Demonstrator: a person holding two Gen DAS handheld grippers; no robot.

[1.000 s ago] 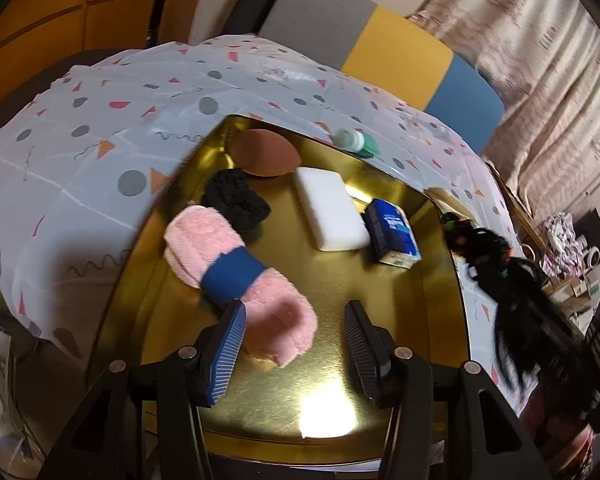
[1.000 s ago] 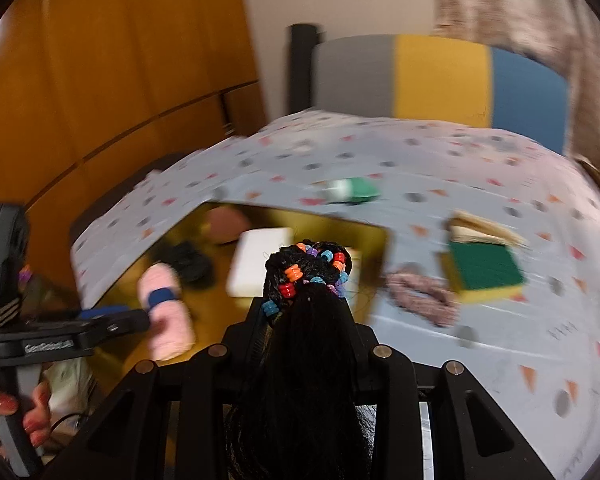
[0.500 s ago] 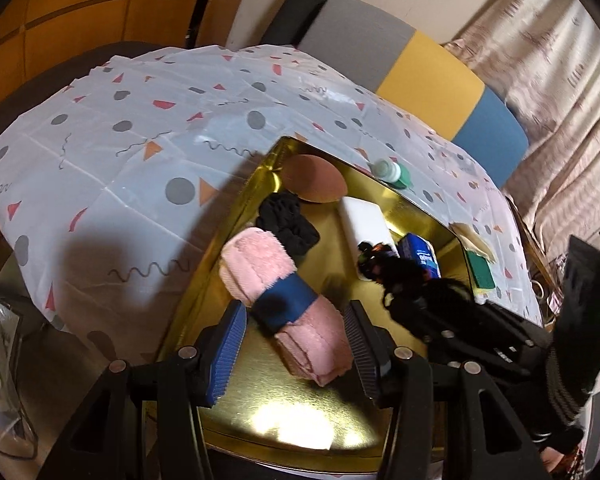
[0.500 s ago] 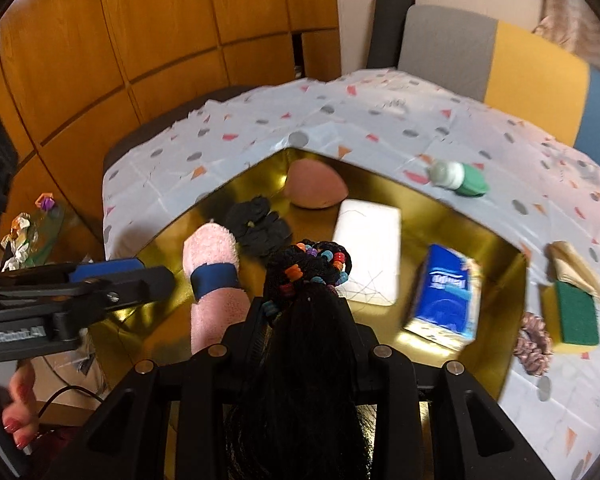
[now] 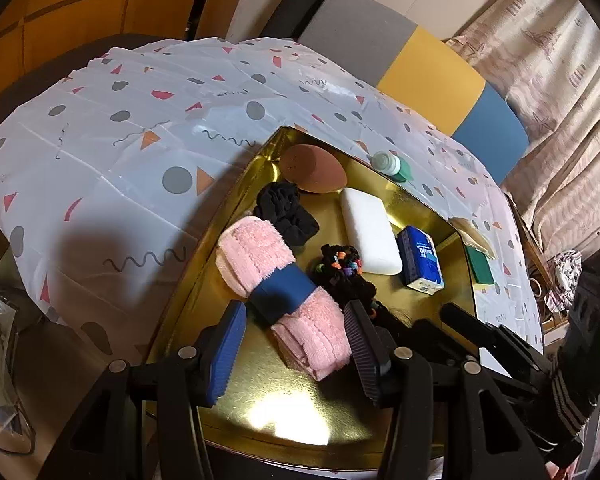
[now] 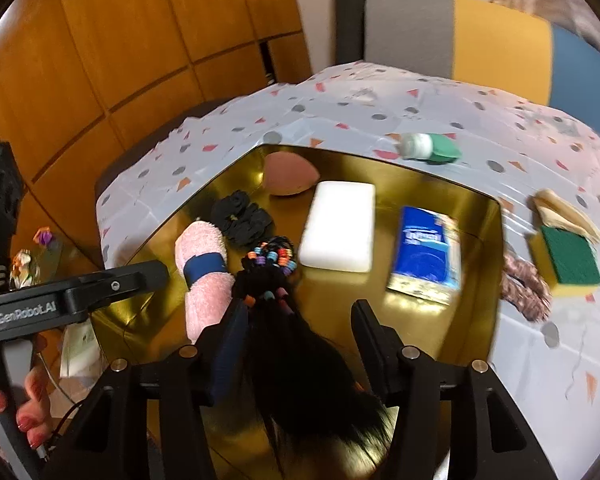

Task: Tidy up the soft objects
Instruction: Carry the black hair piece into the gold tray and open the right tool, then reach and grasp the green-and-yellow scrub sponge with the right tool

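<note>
Black beaded hairpiece point(image 6: 292, 340) on gold tray point(image 6: 476, 216), between just-opened right gripper point(image 6: 300, 320) fingers, unheld.

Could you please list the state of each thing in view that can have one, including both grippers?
Right gripper: jaws just opening, hairpiece lies between them, released.
Left gripper: open, astride the pink towel roll's near end.
Beaded black hairpiece: lying in the tray.
Pink towel roll: rolled, blue band around its middle.
Gold tray: holding six items.
Green bottle: on its side, outside the tray.
</note>
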